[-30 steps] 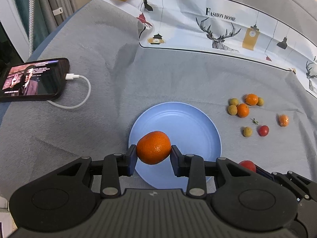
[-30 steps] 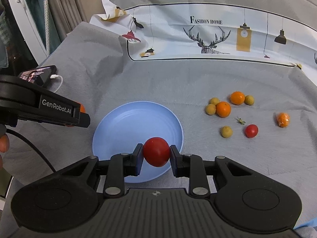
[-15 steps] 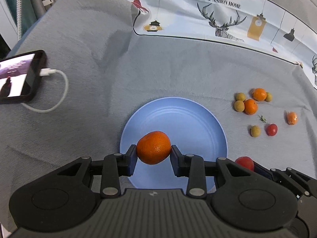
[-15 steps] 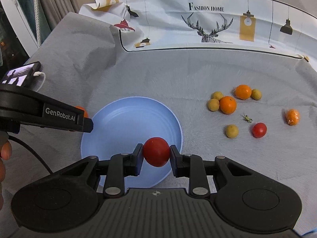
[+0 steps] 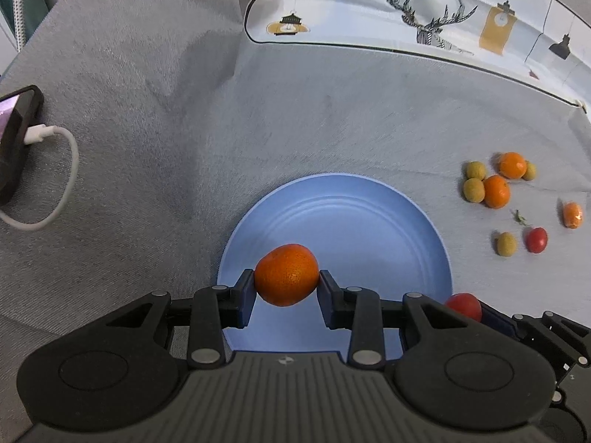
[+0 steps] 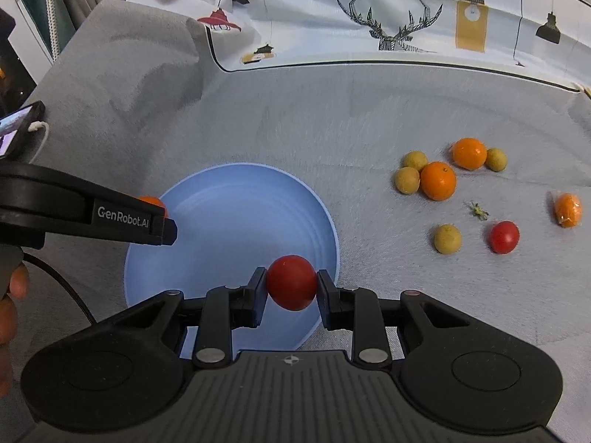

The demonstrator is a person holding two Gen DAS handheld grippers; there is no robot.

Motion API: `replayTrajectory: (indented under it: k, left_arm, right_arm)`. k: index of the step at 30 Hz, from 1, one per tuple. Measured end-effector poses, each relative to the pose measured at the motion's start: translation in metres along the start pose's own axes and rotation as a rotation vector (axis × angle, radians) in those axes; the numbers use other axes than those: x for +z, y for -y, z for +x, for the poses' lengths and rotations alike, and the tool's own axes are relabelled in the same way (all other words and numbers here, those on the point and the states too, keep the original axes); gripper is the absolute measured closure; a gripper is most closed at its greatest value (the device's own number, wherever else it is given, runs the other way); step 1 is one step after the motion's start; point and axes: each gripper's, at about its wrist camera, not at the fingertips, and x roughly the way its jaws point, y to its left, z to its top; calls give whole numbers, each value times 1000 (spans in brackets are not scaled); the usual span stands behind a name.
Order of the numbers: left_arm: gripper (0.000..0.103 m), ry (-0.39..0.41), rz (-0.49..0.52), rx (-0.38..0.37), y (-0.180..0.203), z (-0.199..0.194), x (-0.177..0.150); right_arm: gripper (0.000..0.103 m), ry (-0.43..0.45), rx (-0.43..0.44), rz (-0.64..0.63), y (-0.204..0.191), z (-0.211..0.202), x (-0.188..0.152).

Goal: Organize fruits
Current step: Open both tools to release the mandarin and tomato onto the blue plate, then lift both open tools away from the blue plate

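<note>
Mandarin (image 5: 286,275) sits clamped in left hand-held gripper (image 5: 286,288), tomato (image 6: 291,282) in right hand-held gripper (image 6: 291,291), over plate (image 6: 236,199).

Matt grey woven cloth (image 5: 332,118), smooth satin plastic blue plate (image 5: 369,221), pitted glossy orange (image 5: 286,280), shiny smooth tomato (image 6: 291,288), matt black plastic gripper bodies, printed sheet (image 6: 369,18) looks smooth.

You are seeing the plate (image 6: 207,199) lying mid-bench, the loose fruits (image 6: 437,180) clustering to its right, and the phone (image 5: 16,140) sitting far left with its cable (image 5: 55,184).
</note>
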Motion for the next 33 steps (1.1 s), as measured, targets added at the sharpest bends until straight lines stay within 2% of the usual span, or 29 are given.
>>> replayTrajectory:
  k: [3,5,6,7,8,10,20,28,33]
  left_arm:
    - [61,-11,-2,-4,-1,3,1]
    - [35,-4,-3,-11,-2,2,1]
    - [13,2,-4,-19,-2,1,1]
    - [4,14,-5,-33,-3,-2,0]
    - [3,22,-7,-39,-2,-5,0]
    - [3,30,-1,-35,-2,-9,-2]
    - [3,16,-6,2,-7,-39,-26]
    - [2,99,41,47,-8,-93,-74]
    - [1,141,43,34,-10,-123,-104]
  right_arm:
    - [73,-5,4,-1,0,3,0]
    - [72,-8,15,0,1,4,0]
    - [71,-9,18,2,1,4,0]
    - [63,-9,17,2,1,4,0]
    - [53,-9,16,-1,1,3,0]
    - [45,3,12,-7,0,0,-1]
    - [23,3,23,21,-3,-30,-17]
    - [16,67,9,47,-3,-93,-50]
    - [12,126,-5,36,-11,-132,-70]
